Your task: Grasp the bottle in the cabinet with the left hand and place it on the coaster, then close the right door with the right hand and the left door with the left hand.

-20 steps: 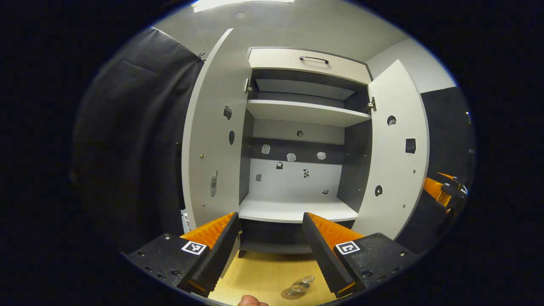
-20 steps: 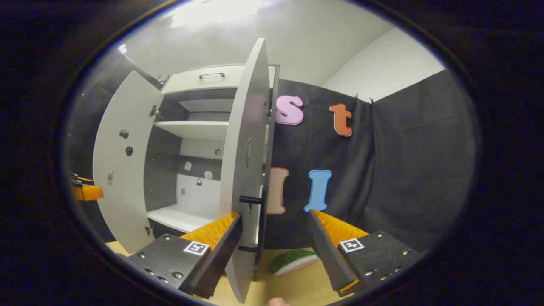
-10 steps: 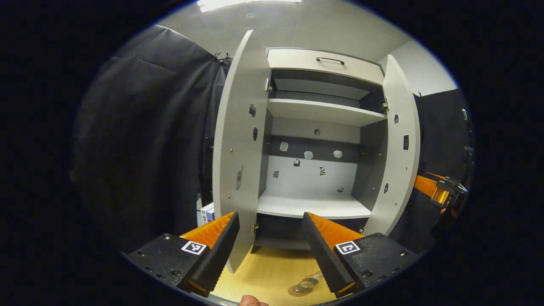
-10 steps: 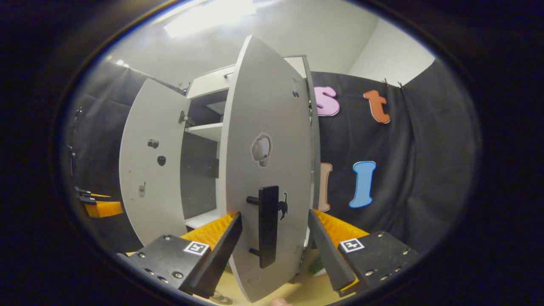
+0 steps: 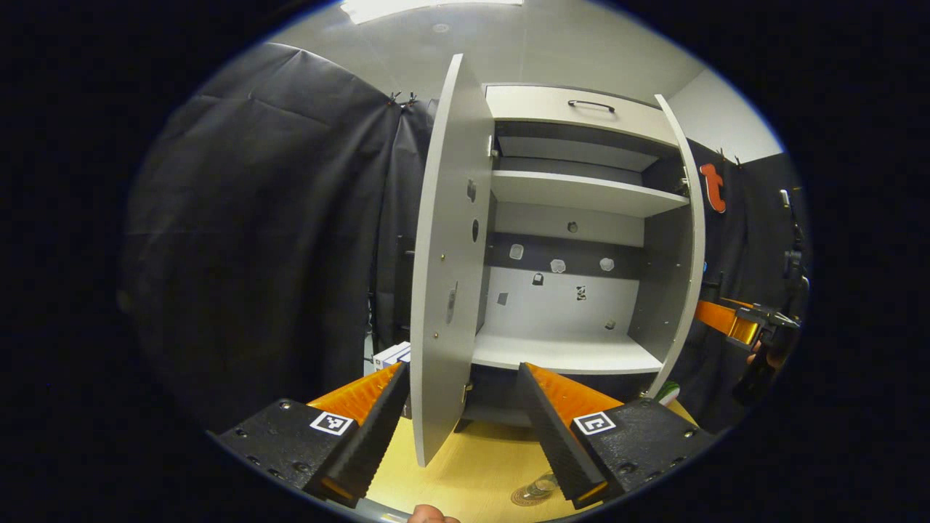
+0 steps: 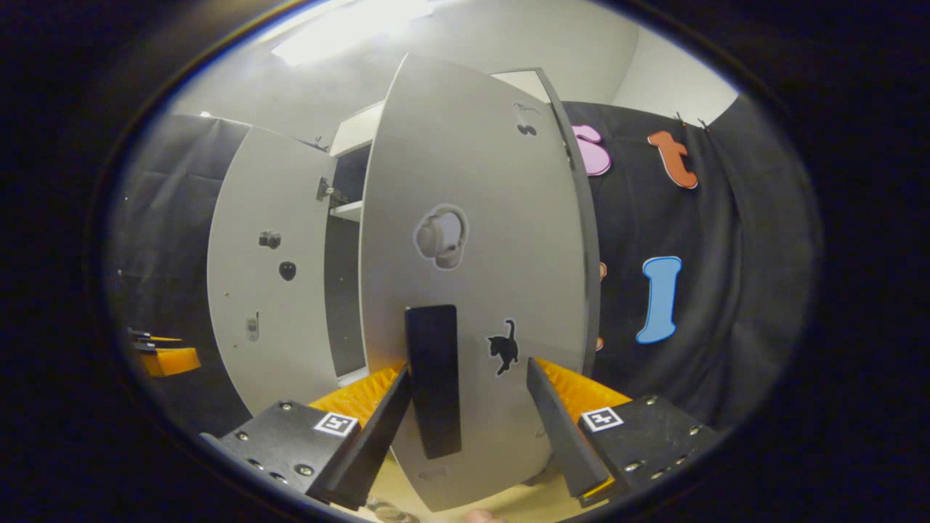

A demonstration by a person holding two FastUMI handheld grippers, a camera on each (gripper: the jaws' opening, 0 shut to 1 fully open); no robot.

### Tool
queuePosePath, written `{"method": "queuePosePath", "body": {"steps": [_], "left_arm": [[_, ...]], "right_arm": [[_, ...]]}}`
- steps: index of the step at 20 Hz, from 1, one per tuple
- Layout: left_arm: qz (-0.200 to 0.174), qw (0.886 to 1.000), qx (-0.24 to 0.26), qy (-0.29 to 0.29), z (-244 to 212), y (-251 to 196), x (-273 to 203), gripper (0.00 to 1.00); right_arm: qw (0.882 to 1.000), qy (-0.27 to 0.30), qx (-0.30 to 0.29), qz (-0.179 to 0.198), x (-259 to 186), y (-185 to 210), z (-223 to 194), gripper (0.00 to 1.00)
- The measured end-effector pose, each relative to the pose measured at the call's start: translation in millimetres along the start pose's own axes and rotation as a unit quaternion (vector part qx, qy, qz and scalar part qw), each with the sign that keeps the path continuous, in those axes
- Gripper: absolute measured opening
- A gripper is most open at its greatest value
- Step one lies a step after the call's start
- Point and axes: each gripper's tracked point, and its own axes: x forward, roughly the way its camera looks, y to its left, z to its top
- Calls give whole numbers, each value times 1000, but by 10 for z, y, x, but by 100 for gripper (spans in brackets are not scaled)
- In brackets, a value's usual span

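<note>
Standing open on the wooden tabletop, the grey cabinet has bare shelves, so the bottle is out of it. Its right door is swung partway toward closing, its outer face turned to the right gripper view; from the left gripper view that door shows edge-on at the cabinet's right side. The left door stands wide, its inner face with small stickers toward the left gripper view.

On the right door a black bar handle sits just in front of the right gripper, whose jaws are spread apart with nothing between them; the left finger looks close beside the handle, but contact cannot be made out. The left gripper also has its jaws released and empty, hovering in front of the left door's lower edge.

Low in the left gripper view, the clear bottle rests on the round coaster on the tabletop, partly hidden behind the gripper's finger.

Judging from this, the placing step is done and the right door's closing is under way but unfinished. Left to do: seat the right door against the frame, then swing the left door shut with the left gripper.
</note>
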Motion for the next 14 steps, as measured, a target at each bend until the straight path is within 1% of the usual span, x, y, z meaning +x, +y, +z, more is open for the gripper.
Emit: {"method": "queuePosePath", "body": {"steps": [3, 9, 14], "left_arm": [[13, 1000, -1, 2, -20, 112, 21, 94], [47, 999, -12, 5, -58, 402, 78, 95], [73, 997, -17, 1, -52, 625, 126, 95]], "right_arm": [[1000, 3, 3, 8, 187, 128, -33, 99], [1000, 2, -9, -5, 503, 293, -55, 99], [1000, 7, 1, -6, 681, 355, -86, 97]]}}
